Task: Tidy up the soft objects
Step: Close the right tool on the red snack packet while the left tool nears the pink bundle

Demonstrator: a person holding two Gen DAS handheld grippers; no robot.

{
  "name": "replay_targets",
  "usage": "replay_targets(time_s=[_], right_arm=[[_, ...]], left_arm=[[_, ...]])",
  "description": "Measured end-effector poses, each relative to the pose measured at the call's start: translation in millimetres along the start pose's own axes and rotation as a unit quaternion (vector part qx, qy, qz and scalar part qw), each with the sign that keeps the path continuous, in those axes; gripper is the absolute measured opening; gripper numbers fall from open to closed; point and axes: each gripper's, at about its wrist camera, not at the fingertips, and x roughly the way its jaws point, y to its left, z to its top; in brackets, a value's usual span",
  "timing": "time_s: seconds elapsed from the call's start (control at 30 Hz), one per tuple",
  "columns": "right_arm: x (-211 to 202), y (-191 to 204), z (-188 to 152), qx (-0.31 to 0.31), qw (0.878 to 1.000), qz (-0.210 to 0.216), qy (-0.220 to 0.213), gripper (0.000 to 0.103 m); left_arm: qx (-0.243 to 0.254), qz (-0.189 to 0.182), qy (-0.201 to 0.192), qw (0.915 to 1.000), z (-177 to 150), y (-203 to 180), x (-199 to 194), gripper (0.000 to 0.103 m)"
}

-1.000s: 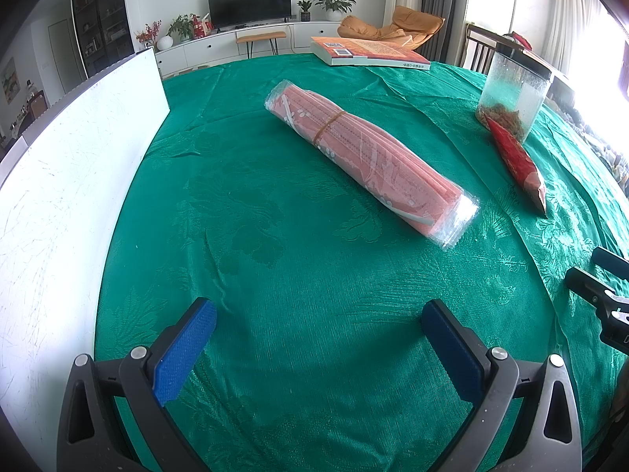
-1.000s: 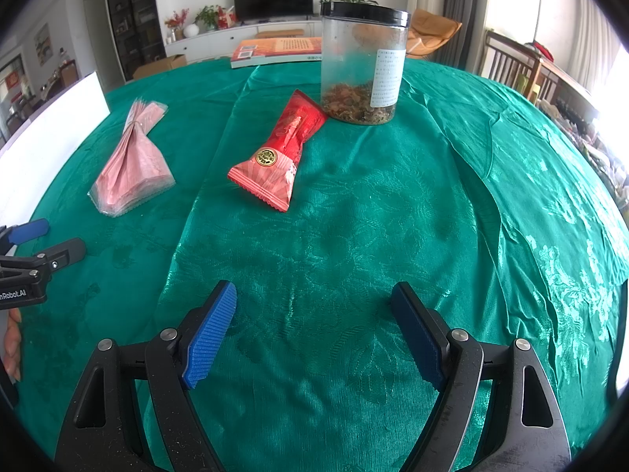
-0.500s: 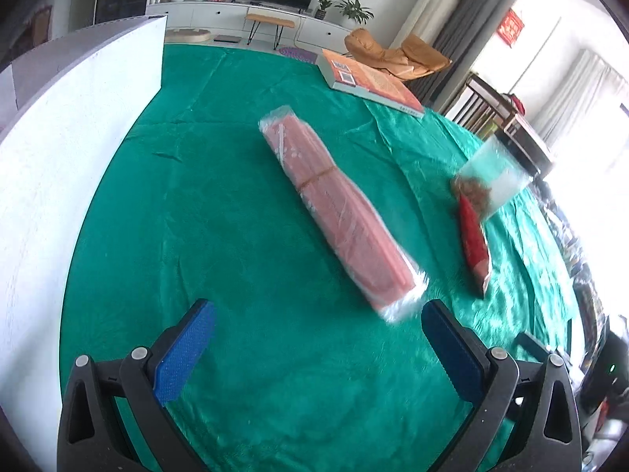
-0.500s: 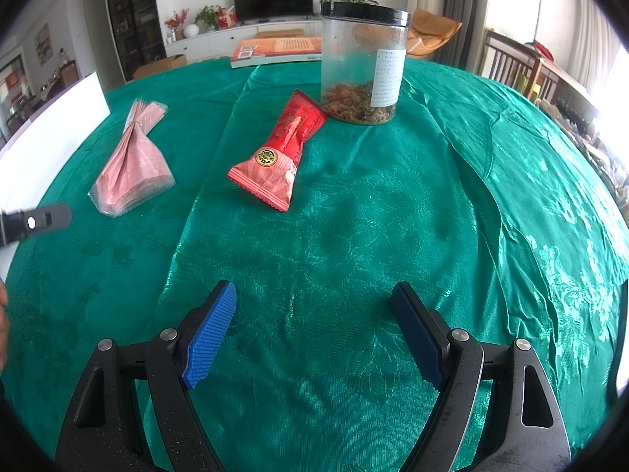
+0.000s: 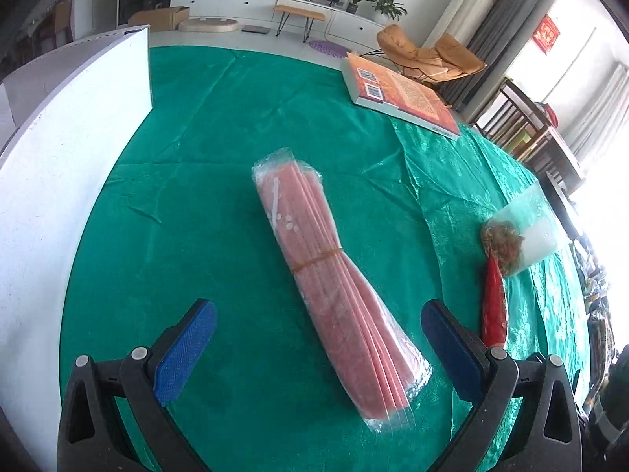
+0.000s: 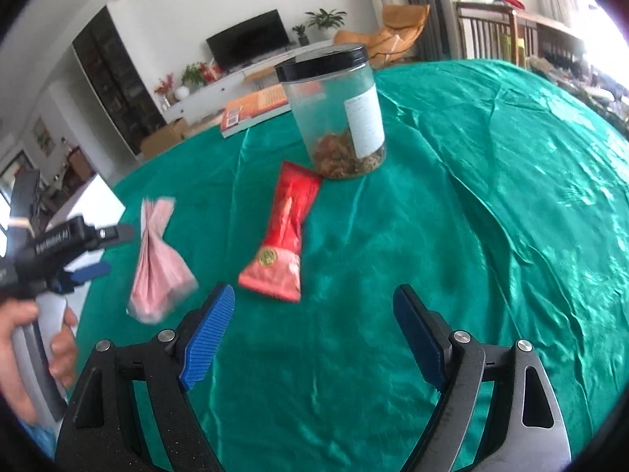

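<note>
A long pink packet in clear wrap (image 5: 330,275), bound by a rubber band, lies on the green tablecloth; it also shows in the right wrist view (image 6: 157,267). My left gripper (image 5: 318,350) is open, its near end lying between the fingers. A red snack pouch (image 6: 283,240) lies beside it, also in the left wrist view (image 5: 494,306). My right gripper (image 6: 314,334) is open and empty, just short of the red pouch. The left gripper (image 6: 84,251) appears at the left of the right wrist view.
A clear jar with a black lid (image 6: 338,114) stands behind the red pouch. An orange book (image 5: 401,94) lies at the far side. A white board (image 5: 59,149) stands along the left edge of the green table (image 5: 196,157).
My left gripper has moved forward over the near end of the pink packet. My right gripper has tilted and moved closer to the red pouch.
</note>
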Motion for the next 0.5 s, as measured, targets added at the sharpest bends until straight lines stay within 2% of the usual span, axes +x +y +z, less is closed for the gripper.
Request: replay_targets(time_s=[0.13,0.17,0.2,0.23,0.3,0.37,0.43,0.5], right_arm=[[55,23,24,-0.044,0.996,-0.016,0.082,0.082],[63,29,25,-0.061,0.993,-0.029,0.093,0.082],[63,35,24,-0.086,0.992,-0.044,0.084,0.075],[64,37,22,-0.101,0.989,-0.049,0.093,0.024],[52,26,18,-0.089,0.991,-0.037,0.092,0.026],[30,6,14,-0.085,0.992,-0.041,0.083,0.026],[5,-27,16,-0.058,0.995,-0.046,0.067,0.026],[-12,-66,28,-0.009,0.998,-0.053,0.046,0.026]], left_arm=[[-0.014,0.023,0.006,0.9996,9,-1,11,0.103],[-0.008,0.027,0.013,0.9995,10,-5,17,0.103],[0.005,0.035,0.023,0.9991,11,-11,27,0.103],[0.020,0.046,0.033,0.9982,11,-17,36,0.103],[0.047,0.084,0.044,0.9944,10,-25,53,0.103],[0.066,0.115,0.031,0.9907,7,-32,59,0.102],[0.080,0.127,0.026,0.9883,4,-37,62,0.102],[0.093,0.120,0.009,0.9884,0,-43,59,0.092]])
